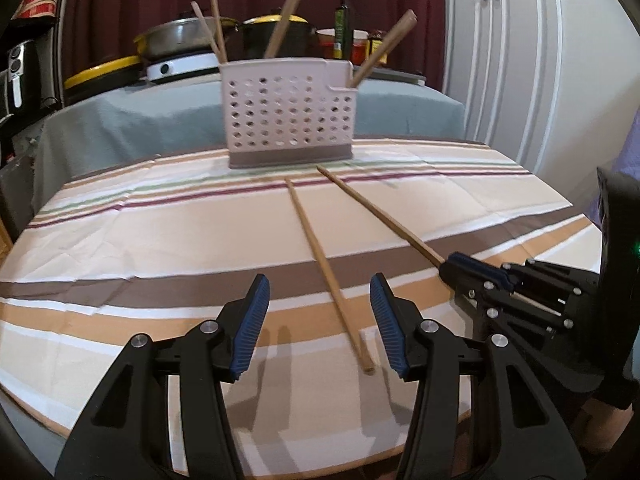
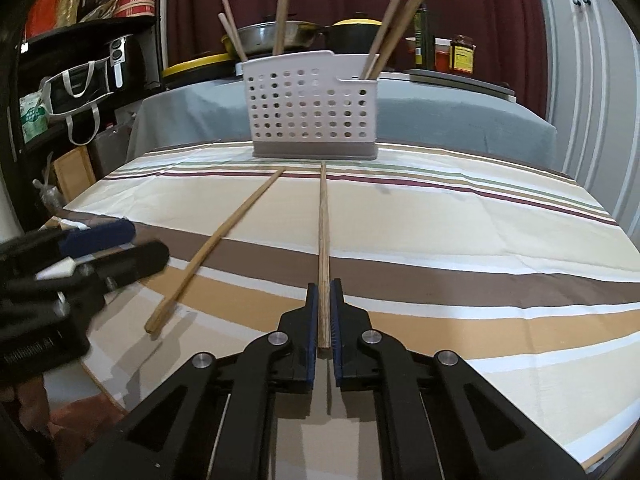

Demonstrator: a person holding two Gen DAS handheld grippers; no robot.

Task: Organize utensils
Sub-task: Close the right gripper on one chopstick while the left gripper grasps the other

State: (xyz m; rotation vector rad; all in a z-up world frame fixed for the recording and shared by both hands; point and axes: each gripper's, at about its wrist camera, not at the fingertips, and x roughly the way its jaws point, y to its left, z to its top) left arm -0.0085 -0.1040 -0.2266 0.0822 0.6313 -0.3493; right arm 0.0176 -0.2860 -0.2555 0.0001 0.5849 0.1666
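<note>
Right gripper: fingers clamped on chopstick butt; light, stiff, slick wood.
Left gripper: fingers spread around loose chopstick; holder at 12 o'clock.

The striped tablecloth is lying bare to the right of the two loose chopsticks, while the perforated utensil caddy, bristling with upright chopsticks, is blocking the far edge.

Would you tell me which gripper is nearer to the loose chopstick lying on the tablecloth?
Left. The open left gripper straddles the loose chopstick, while the right gripper sits beside it, shut on the other chopstick.
</note>
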